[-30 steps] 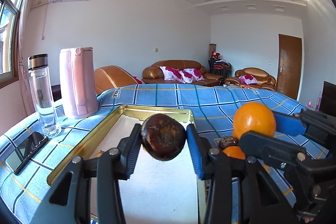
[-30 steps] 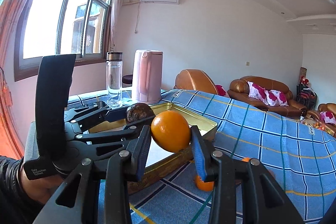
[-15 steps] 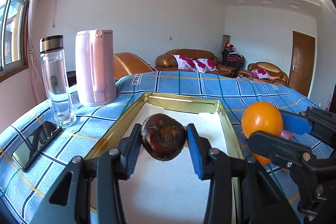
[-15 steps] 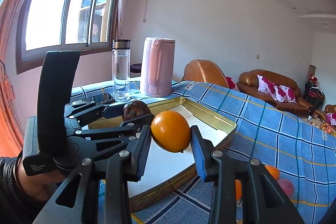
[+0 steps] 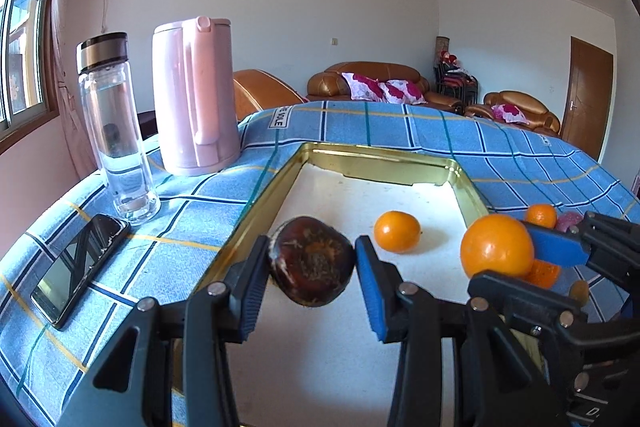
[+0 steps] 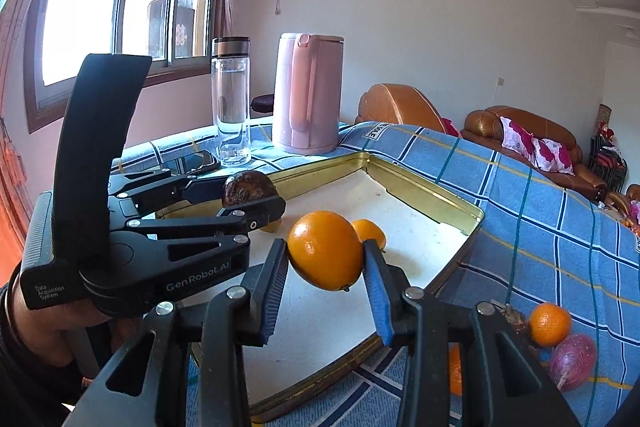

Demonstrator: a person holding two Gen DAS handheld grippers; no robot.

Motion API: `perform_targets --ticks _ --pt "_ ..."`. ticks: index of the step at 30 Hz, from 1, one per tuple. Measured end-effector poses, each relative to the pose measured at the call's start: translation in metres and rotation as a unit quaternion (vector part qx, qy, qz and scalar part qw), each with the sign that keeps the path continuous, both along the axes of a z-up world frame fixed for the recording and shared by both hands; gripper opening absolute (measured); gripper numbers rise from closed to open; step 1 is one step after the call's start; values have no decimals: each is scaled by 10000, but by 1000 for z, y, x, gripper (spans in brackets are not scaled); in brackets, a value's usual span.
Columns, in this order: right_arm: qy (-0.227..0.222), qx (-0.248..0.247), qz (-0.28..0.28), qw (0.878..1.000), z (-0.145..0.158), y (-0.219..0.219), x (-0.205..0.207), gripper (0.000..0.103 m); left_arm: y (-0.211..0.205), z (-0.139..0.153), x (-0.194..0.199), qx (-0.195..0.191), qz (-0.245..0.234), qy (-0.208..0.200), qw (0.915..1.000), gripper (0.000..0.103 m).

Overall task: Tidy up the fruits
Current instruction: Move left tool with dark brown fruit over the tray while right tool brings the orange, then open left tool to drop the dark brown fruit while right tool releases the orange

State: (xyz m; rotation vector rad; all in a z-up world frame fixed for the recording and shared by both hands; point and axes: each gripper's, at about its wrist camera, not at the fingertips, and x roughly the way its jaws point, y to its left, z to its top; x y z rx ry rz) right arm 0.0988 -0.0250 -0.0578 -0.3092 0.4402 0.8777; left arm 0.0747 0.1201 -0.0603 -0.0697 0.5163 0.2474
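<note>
Two fruits over tray (image 5: 466,183): left hand-held gripper (image 5: 312,263) clamps wrinkled dark-brown fruit (image 5: 311,261), right hand-held gripper (image 6: 326,259) clamps glossy orange (image 6: 325,249).

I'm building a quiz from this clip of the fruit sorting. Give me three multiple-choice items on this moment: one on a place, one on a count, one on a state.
1. Where does the phone lie?
A. in the tray
B. on the cloth near the glass bottle
C. on the kettle

2. How many fruits rest inside the tray?
A. one
B. three
C. none

3. What is the left gripper doing?
A. gaping empty
B. gripping a bottle
C. clamping a dark brown fruit

Key: 1 B, the phone lies flat by the bottle's base. 2 A, only a small orange sits on the white floor. 3 C, both pads press the fruit's sides.
</note>
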Motion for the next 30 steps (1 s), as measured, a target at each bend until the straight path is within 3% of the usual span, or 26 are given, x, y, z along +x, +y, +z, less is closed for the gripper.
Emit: perform_targets --ticks 12,30 --pt "204 -282 -8 9994 -9 18 10 40 13 -10 11 63 20 448 9990 44" --pt "371 -458 -87 9982 -15 24 16 40 11 -12 17 92 -95 629 9979 44"
